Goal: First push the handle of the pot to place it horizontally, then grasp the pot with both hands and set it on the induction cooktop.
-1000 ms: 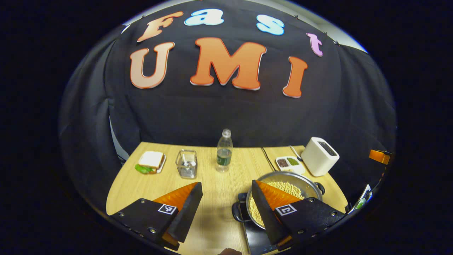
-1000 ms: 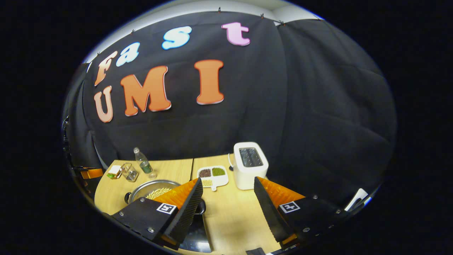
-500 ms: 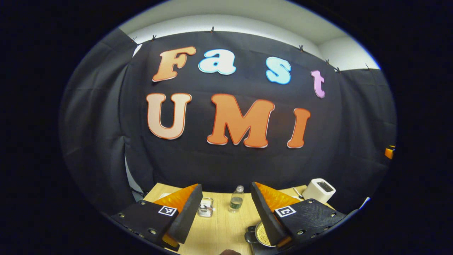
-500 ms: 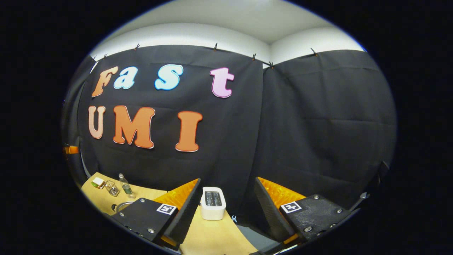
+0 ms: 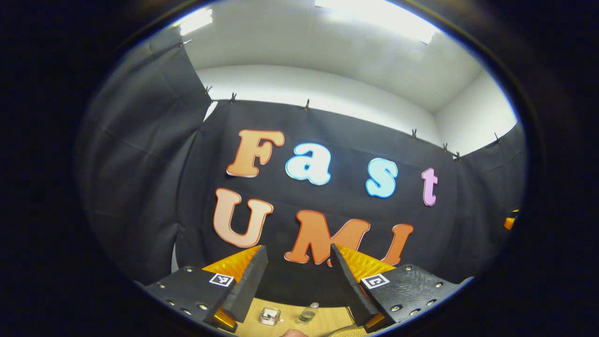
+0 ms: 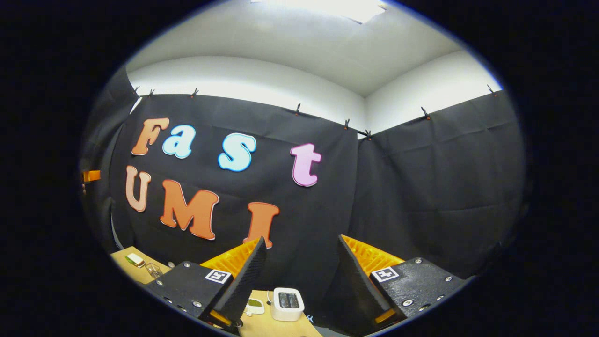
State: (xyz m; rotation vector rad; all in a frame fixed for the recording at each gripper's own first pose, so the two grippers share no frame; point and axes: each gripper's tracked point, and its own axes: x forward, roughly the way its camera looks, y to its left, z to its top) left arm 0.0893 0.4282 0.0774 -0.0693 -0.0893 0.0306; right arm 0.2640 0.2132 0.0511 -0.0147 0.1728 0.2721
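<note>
Both grippers are raised and tilted up toward the booth wall and ceiling. In the left gripper view my left gripper (image 5: 297, 248) is open, with nothing between its black and orange fingers. A thin tan sliver at the bottom edge beside its right finger looks like the bean-filled pot (image 5: 345, 332), mostly hidden. In the right gripper view my right gripper (image 6: 302, 241) is also open and empty, high above the wooden table (image 6: 262, 325).
Low in the left gripper view are a clear glass container (image 5: 270, 316) and a water bottle (image 5: 306, 313) on the table. The right gripper view has a white toaster (image 6: 288, 303), a small divided dish (image 6: 253, 304), a sandwich (image 6: 135, 260) and the glass container (image 6: 153, 269).
Both grippers have lifted and tilted upward, away from the pot. The table and pot have slid to the bottom edge of each view and the ceiling has come in. Both stay open.
</note>
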